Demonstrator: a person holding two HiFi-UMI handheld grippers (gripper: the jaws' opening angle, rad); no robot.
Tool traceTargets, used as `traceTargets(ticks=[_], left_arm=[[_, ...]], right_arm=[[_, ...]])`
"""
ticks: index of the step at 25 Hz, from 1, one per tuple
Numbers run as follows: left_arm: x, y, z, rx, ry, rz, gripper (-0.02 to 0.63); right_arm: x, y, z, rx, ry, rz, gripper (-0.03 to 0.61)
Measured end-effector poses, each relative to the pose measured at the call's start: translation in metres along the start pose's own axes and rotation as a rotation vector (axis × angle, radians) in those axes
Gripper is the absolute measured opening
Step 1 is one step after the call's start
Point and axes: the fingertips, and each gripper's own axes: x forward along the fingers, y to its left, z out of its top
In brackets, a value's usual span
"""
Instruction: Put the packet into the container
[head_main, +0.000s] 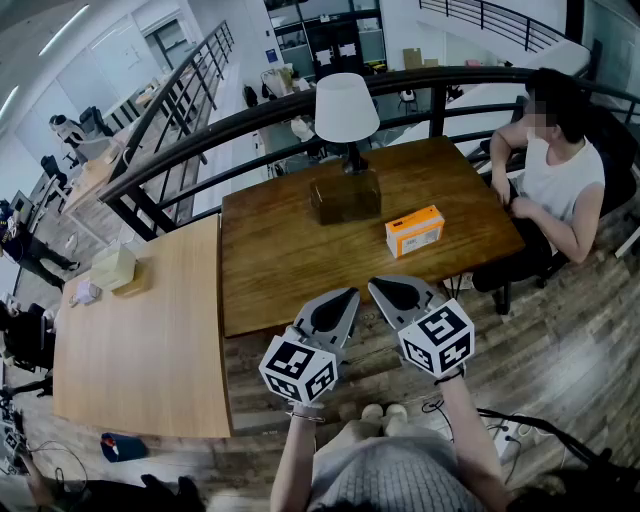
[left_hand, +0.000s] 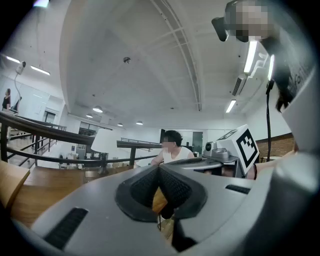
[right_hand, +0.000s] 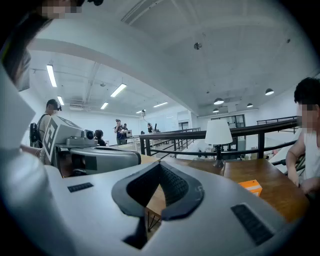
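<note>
An orange and white packet (head_main: 414, 231) lies on the dark wood table (head_main: 280, 260), right of centre; the right gripper view shows the packet (right_hand: 251, 186) low on the right. A dark brown container (head_main: 345, 197) stands further back, at the foot of a white-shaded lamp (head_main: 346, 108). My left gripper (head_main: 349, 294) and right gripper (head_main: 375, 286) hover side by side over the table's near edge, short of the packet. Both are shut with nothing between the pads, as the left gripper view (left_hand: 159, 168) and the right gripper view (right_hand: 160, 165) confirm.
A person in a white top (head_main: 556, 170) sits at the table's right end. A lighter wood table (head_main: 140, 330) adjoins on the left, with a small box (head_main: 113, 267) on it. A black railing (head_main: 250, 115) runs behind both tables. Cables lie on the floor at the lower right.
</note>
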Motion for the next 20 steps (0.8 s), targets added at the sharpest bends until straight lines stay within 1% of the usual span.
traceTargets(ticks=[20], left_arm=[[0.0029,0.0003,0.0005,0.0,-0.001,0.008,0.006]], right_arm=[[-0.0026,-0.0052,0.001,0.0,-0.006,0.001,0.011]])
